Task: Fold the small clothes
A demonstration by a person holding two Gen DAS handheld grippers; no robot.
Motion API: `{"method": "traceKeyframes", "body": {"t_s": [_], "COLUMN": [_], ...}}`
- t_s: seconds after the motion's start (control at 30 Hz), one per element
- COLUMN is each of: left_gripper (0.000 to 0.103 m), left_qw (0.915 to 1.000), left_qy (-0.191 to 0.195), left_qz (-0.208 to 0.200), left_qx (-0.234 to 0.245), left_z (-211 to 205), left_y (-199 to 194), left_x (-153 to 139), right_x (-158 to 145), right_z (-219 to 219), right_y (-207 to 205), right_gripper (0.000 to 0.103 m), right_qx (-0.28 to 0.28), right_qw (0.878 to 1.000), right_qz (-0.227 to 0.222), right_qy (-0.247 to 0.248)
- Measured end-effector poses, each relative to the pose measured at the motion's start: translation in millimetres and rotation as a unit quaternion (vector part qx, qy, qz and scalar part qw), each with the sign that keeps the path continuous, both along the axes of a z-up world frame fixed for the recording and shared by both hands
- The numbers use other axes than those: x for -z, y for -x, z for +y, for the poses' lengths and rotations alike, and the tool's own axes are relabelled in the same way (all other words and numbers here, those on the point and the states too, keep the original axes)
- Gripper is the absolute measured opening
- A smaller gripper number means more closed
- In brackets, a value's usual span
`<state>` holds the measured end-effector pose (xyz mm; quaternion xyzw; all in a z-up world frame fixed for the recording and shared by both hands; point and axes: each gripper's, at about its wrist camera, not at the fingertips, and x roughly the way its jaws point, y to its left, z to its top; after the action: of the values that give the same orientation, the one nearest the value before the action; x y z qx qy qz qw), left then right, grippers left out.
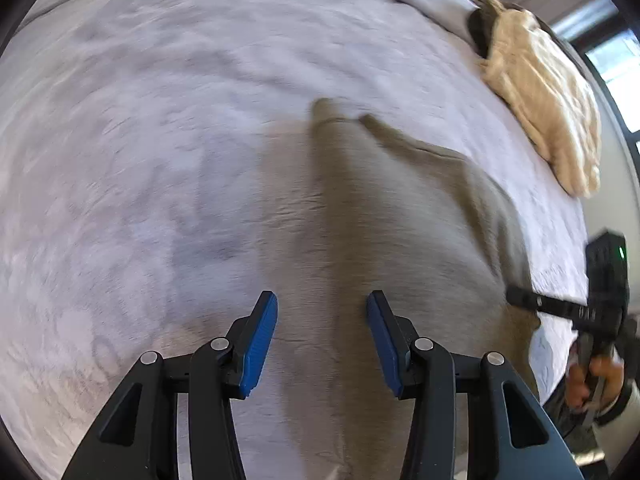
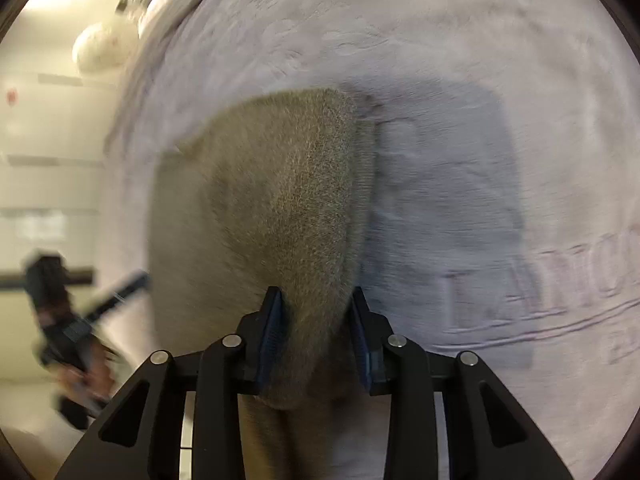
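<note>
A taupe knit garment (image 1: 360, 240) lies spread over the pale lilac fleece blanket (image 1: 160, 120), filling the centre and lower middle of the left wrist view, with a narrow sleeve-like end reaching toward the upper middle of the frame. The left gripper (image 1: 322, 340) hangs above it with its blue pads (image 1: 260, 344) spread wide apart, nothing between them. At the right edge of that view the right gripper (image 1: 560, 308) shows as a black body with a hand wrapped round its handle, its fingers reaching to the garment's right border. In the right wrist view the right gripper (image 2: 318, 336) has a fold of the garment (image 2: 288, 208) bunched between its blue pads, pinching it; the cloth rises in a rounded hump through the centre of the frame. The left gripper (image 2: 120, 292) appears blurred at the lower left. A cream fluffy item (image 1: 548, 108) lies at the upper right of the left wrist view, well apart from the garment.
</note>
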<state>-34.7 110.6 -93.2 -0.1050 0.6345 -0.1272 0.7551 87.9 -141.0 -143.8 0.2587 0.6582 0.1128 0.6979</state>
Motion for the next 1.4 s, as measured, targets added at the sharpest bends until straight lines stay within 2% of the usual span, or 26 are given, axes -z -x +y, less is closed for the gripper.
{"method": "traceKeyframes", "body": {"t_s": [0.1,0.13,0.33,0.37,0.43,0.53,0.63,0.67,0.7,0.8,0.93,1.23,1.4], "left_gripper": [0.049,0.049,0.049,0.049,0.049,0.049,0.051,0.059,0.061,0.061,0.061,0.061,0.061], "left_qw": [0.9994,0.9989,0.999,0.999,0.9985,0.997,0.9968,0.9968,0.9967,0.9968,0.9959,0.9957,0.9952], "left_qy": [-0.034,-0.046,-0.033,-0.03,-0.035,-0.056,-0.058,-0.06,-0.067,-0.066,-0.078,-0.081,-0.085], "left_qz": [0.004,0.003,-0.026,-0.027,-0.019,-0.002,0.007,0.011,0.013,0.018,0.017,0.021,0.023], "left_qx": [-0.003,0.001,0.014,0.02,0.037,0.054,0.054,0.052,0.045,0.042,0.042,0.038,0.041], "left_z": [3,2,-14,-16,-27,-44,-46,-46,-44,-44,-47,-40,-42], "left_y": [3,6,23,26,32,40,47,47,49,52,55,64,70], "left_x": [4,3,-25,-27,-26,-16,-10,-8,-7,-7,-14,-31,-36], "right_x": [-2,-1,-28,-32,-43,-55,-59,-54,-46,-17,-16,-42,-46], "right_z": [5,1,9,10,10,1,22,30,37,53,40,15,21], "right_y": [1,13,28,31,39,51,61,61,65,64,64,75,77], "right_gripper": [0.036,0.036,0.034,0.022,0.009,0.009,0.009,0.009,0.009,0.008,0.009,0.009,0.009], "right_qx": [0.005,0.008,0.017,0.022,0.031,0.027,-0.009,-0.018,-0.031,-0.055,-0.02,0.004,0.014], "right_qw": [1.0,1.0,0.996,0.996,0.997,0.998,0.999,0.999,0.998,0.994,0.996,0.996,0.996], "right_qz": [0.0,0.001,-0.001,-0.003,-0.009,-0.021,-0.016,-0.009,0.006,0.039,0.056,0.056,0.056], "right_qy": [0.026,0.03,0.086,0.082,0.068,0.053,0.046,0.047,0.051,0.082,0.06,0.066,0.068]}}
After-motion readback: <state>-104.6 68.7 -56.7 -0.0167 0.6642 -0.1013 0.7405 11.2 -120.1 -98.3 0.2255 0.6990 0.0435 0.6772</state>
